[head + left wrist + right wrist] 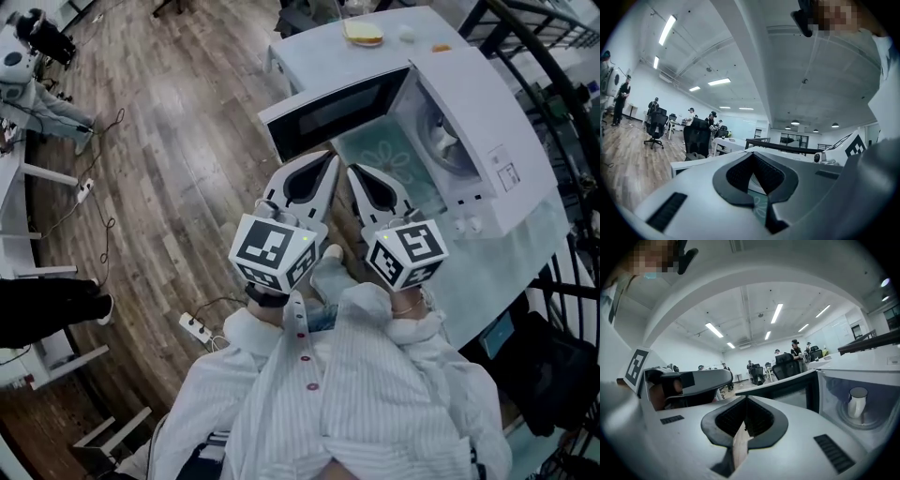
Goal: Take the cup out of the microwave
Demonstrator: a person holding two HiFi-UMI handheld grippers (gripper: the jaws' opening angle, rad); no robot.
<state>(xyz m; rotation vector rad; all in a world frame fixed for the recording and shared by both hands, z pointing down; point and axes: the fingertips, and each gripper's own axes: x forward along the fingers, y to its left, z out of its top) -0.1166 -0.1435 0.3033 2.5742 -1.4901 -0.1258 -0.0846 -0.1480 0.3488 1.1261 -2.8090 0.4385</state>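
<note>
**Asker:** Where is the cup from the grippers?

**Describer:** The white cup (447, 141) stands upright on the turntable inside the open microwave (478, 94). It is ahead of the right hand-held gripper (358, 174) and off to its right. That one is nearer. The left hand-held gripper (328, 161) is just beside it, further from the cavity.

**Asker:** Are they holding anything?

**Describer:** No. Both are clenched shut and empty. The person holds them close to the chest, pointing roughly level toward the microwave.

**Asker:** What stands in the way?

**Describer:** The microwave door (328, 111) hangs open ahead of the left hand-held gripper. The cavity mouth is free on the right hand-held gripper's side. A patterned teal cloth (384, 159) covers the counter between that gripper and the cavity. Some bread (364, 34) lies beyond the microwave, well apart. I judge the right jaws must open before reaching in, angling right past the door's edge.
</note>
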